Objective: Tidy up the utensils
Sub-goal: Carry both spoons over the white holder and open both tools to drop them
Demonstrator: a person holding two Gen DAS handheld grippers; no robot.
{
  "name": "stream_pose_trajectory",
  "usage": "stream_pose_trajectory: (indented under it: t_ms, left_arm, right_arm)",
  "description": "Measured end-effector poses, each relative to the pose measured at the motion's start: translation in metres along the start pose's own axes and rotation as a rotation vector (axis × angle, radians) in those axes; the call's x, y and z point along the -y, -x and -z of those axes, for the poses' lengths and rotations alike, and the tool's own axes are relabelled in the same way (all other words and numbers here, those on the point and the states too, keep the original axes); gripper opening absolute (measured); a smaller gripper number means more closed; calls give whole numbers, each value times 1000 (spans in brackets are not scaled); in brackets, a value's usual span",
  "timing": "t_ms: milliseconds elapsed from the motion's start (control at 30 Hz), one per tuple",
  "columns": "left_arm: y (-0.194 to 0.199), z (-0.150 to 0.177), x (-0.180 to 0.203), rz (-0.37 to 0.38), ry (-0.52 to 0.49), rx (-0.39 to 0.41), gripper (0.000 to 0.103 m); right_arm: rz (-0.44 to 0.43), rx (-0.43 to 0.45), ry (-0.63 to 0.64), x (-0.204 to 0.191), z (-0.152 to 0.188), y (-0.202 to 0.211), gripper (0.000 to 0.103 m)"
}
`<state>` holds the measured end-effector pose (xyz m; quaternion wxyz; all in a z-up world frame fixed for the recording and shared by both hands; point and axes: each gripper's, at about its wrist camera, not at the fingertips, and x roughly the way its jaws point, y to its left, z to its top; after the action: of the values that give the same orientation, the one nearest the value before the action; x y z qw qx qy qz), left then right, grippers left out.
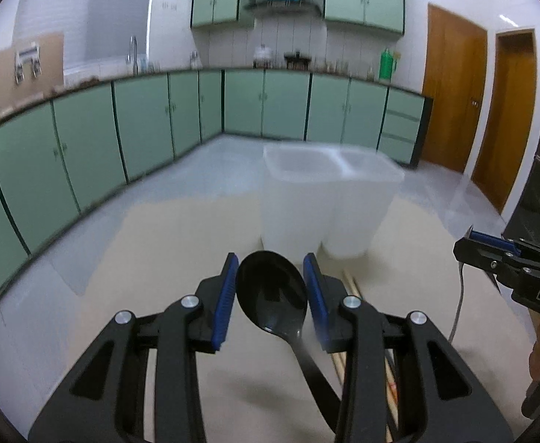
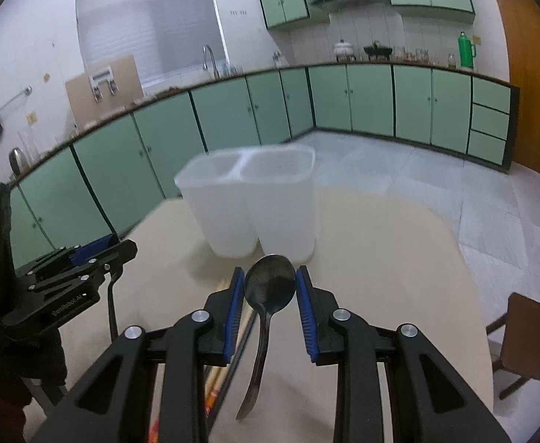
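My left gripper point(image 1: 271, 261) is shut on the bowl of a black plastic spoon point(image 1: 270, 295), lifted above the beige table point(image 1: 159, 258); the handle trails back under the fingers. My right gripper point(image 2: 270, 273) is shut on the bowl of a metal spoon point(image 2: 270, 288), whose handle hangs down. A translucent white two-compartment container point(image 1: 325, 203) point(image 2: 255, 203) stands just ahead of both. The right gripper point(image 1: 467, 248) shows at the right edge of the left wrist view. The left gripper point(image 2: 124, 249) shows at the left of the right wrist view. Wooden chopsticks point(image 1: 351, 284) point(image 2: 216, 376) lie on the table below.
The table's far edge runs just behind the container, with grey floor tiles beyond. A wooden stool point(image 2: 524, 336) stands to the table's right. Green cabinets point(image 2: 369, 96) line the far walls. Wooden doors point(image 1: 454, 88) are at the right.
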<state>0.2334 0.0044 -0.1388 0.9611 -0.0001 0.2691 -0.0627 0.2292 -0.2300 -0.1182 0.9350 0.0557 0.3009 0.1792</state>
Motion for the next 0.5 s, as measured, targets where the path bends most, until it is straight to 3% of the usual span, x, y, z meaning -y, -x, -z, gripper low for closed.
stream_pose_trajectory:
  t_ms: [200,500]
  left_arm:
    - [2,-33,9,-1,-15,110,35]
    - [-15,-120,25,-17,-34,293,35]
  right_arm:
    - [-35,97,-9,4,-37,17,28]
    - [-48,265,48,2,-127,26,28]
